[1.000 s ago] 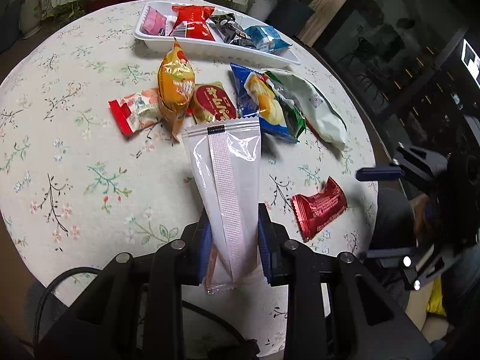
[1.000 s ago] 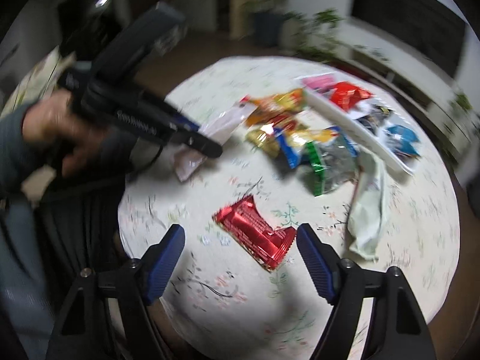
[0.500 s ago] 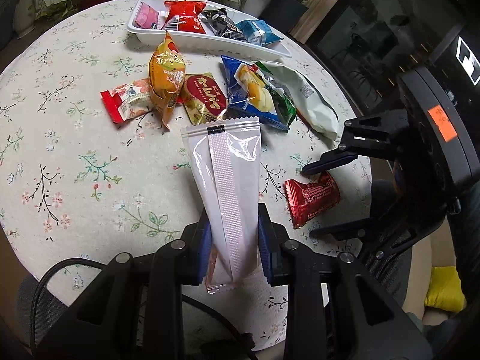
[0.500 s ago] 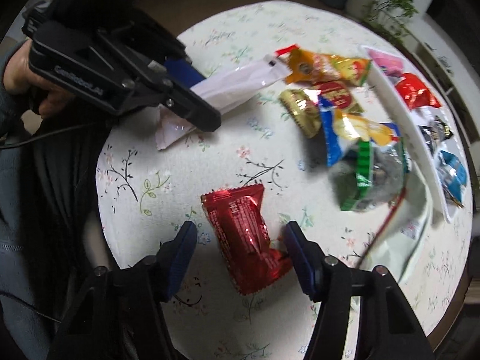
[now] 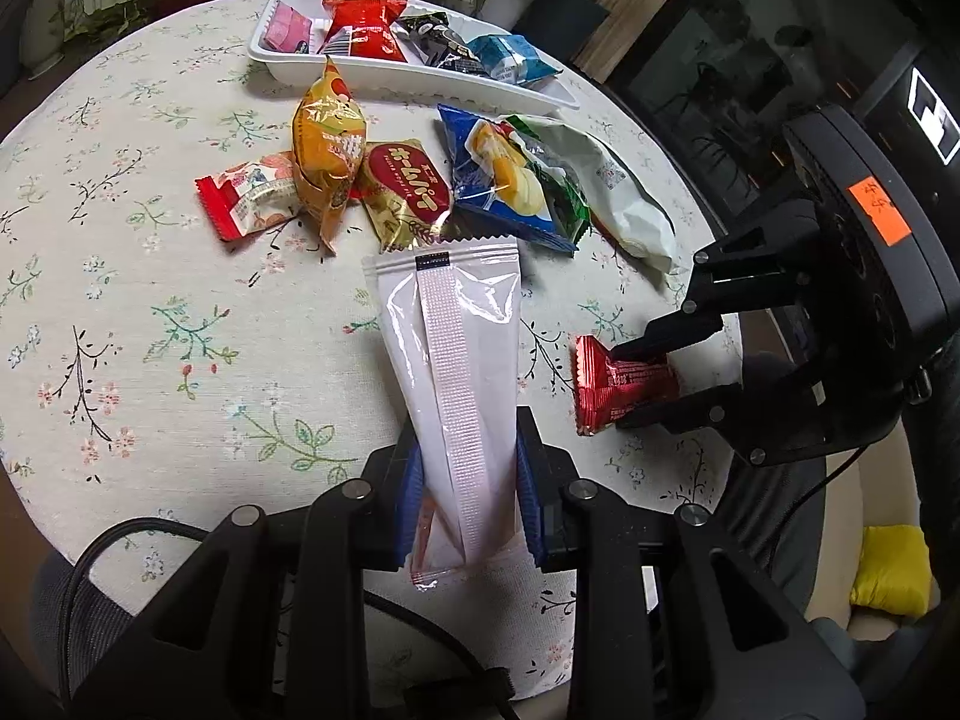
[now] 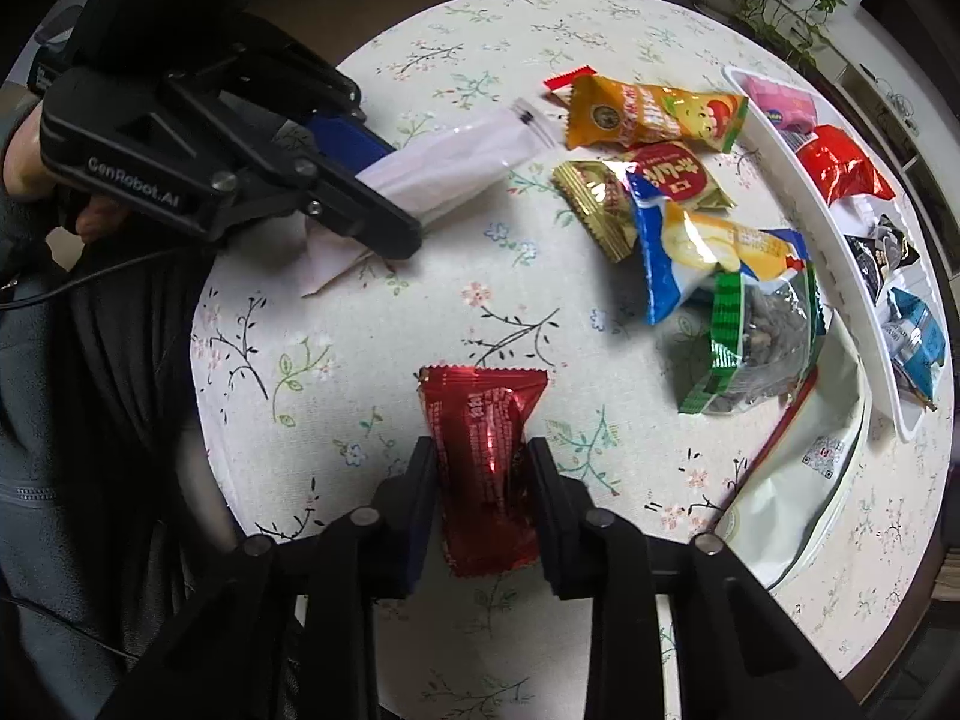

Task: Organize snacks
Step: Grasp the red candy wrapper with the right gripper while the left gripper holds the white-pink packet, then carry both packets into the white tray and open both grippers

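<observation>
Judging by the four packets already in the far white tray [image 5: 414, 79], sorting is partly done: the left gripper [image 5: 469, 474] pinches a long white sachet [image 5: 456, 360], the right gripper [image 6: 481, 483], just closing, squeezes a red foil packet [image 6: 483, 450] near the table's edge, while six loose snacks [image 5: 420, 186] wait mid-table.

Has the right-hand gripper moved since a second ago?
Yes. In the left wrist view the right gripper has come in from the table's edge to the red packet, and its jaws have just been closing on it.
</observation>
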Demonstrator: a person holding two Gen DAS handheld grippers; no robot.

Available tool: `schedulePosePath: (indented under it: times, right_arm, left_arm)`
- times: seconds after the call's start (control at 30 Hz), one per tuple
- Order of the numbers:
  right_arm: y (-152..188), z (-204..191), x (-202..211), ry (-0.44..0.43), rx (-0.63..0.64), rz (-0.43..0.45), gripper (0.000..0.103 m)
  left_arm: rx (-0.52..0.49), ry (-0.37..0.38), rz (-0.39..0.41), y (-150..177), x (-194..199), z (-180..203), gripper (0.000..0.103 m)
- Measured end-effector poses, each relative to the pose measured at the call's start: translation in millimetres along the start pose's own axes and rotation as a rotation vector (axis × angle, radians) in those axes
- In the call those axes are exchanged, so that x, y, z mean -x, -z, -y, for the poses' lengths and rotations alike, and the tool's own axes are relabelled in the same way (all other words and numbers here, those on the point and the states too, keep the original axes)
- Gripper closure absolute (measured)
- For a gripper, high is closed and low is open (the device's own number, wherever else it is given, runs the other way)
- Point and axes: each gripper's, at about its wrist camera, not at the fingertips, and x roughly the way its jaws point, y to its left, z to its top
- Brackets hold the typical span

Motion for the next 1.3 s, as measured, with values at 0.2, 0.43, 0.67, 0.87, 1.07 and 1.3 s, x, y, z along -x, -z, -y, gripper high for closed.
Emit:
schedulePosePath:
  times: [0.2, 0.43, 0.67, 0.87, 1.07, 1.3]
  right_arm:
    - [0, -11, -1, 0.049, 0.002, 0.012, 0.080]
    - [4, -19, -1, 0.053, -0.072, 0.093, 0.081]
    - [30, -9, 30, 0.002, -0.256, 0.300, 0.081]
    - [48, -12, 57, -0.044, -0.414, 0.494, 0.081]
    - [67, 8, 80, -0.034, -0.562, 0.604, 0.082]
    - [96, 64, 104, 0.058, -0.773, 0.662, 0.082]
  left_arm:
    - [-0.017, -0.015, -0.003, -1, -2, 3, 0.078]
    - [-0.012, -0.011, 0.013, 0, 1, 2, 0.078]
    - [0.004, 0.017, 0.047, -5, 14, -2, 0.078]
    - [0.025, 0.042, 0.081, -16, 26, -7, 0.078]
    - [0.046, 0.040, 0.129, -39, 43, -20, 0.078]
    - [0.048, 0.012, 0.189, -98, 63, -43, 0.078]
